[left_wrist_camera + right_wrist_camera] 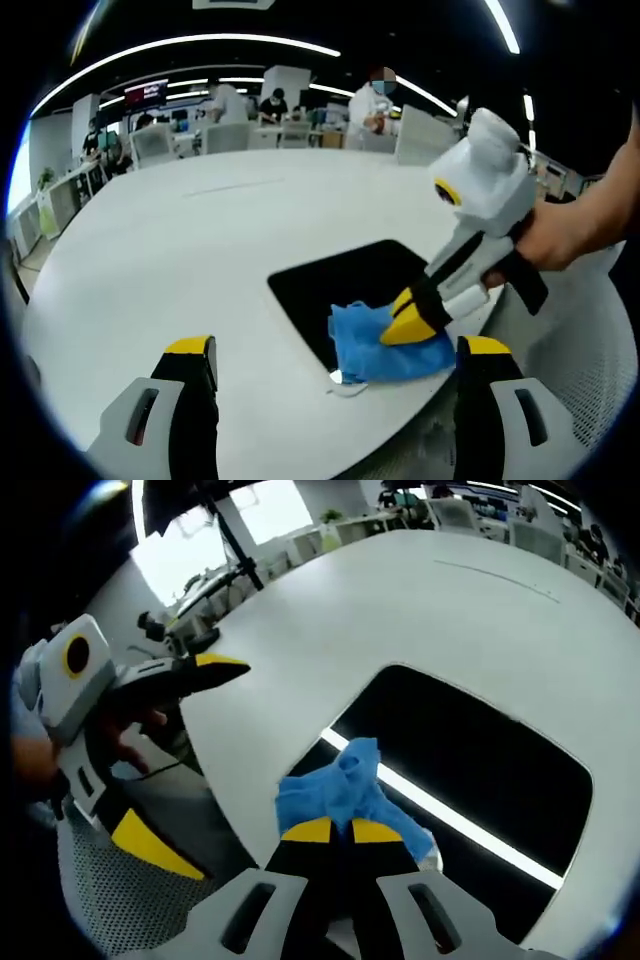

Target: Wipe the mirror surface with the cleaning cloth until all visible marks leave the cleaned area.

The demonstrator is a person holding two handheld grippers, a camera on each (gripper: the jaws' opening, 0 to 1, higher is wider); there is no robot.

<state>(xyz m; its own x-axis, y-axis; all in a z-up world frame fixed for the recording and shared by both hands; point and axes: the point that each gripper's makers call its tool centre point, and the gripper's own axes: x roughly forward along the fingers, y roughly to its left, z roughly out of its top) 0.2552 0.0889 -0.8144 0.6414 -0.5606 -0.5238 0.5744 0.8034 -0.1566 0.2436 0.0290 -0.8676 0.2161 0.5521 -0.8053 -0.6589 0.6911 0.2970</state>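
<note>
**Mirror wiping under way, most of the surface not yet covered**

Mirror [480,770] was seen lying flat on the white round worktop [180,250], close to the worktop's edge on the person's side, its dark glass reflecting a bright strip of ceiling light. Only one end of it was covered by the blue cleaning cloth [335,790], which was bunched and pressed onto the glass there; the larger part of the surface lay bare beyond it. No marks could be made out on the dark glass in either view, so whether any area had been cleaned could not be told. The task was judged to be in its wiping stage, with the far stretch of the mirror left to be passed over.

The right claw [333,832] was seen pressed together, with the cloth pinched between its yellow tips, held by a hand [555,235] in the left gripper view. The left claw [335,350] was held spread and empty above the worktop, just beside the mirror, touching nothing.
</note>
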